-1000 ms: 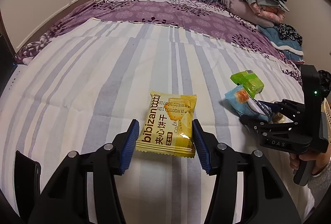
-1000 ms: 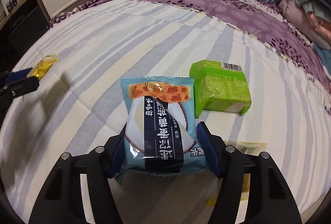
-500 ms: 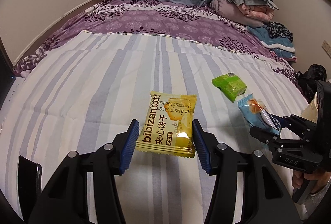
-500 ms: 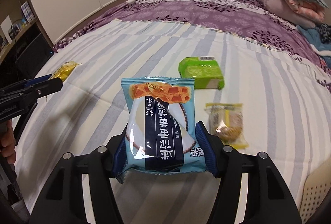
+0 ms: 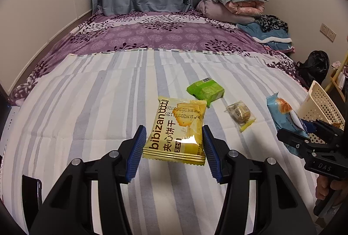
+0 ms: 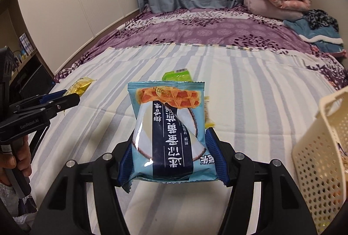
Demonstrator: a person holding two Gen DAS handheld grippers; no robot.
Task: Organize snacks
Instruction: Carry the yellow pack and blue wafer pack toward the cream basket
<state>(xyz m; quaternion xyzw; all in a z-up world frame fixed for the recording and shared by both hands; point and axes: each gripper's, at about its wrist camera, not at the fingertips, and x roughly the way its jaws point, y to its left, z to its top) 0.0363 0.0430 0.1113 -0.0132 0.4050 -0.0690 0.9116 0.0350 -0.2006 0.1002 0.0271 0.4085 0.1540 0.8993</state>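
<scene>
The yellow biscuit packet [image 5: 176, 134] is clamped by its lower sides between the left gripper [image 5: 174, 149] pads, lifted clear of the striped bedsheet [image 5: 87, 104], presumably for carrying to the cream perforated basket [image 6: 322, 148]. Just left of that basket, the right gripper [image 6: 171, 161] pinches the blue waffle packet [image 6: 169, 128] likewise. Farther left of the basket, a green packet [image 5: 205, 90] and a small clear-wrapped sweet [image 5: 240, 114] lie on the sheet. The basket is cut off, its contents barely readable.

Four snack packets are showing: one yellow biscuit packet [image 5: 177, 130], one blue waffle packet [image 6: 170, 133], one green packet [image 5: 205, 89], one clear-wrapped pastry [image 5: 240, 114]; one cream basket [image 6: 322, 154] is standing by.
</scene>
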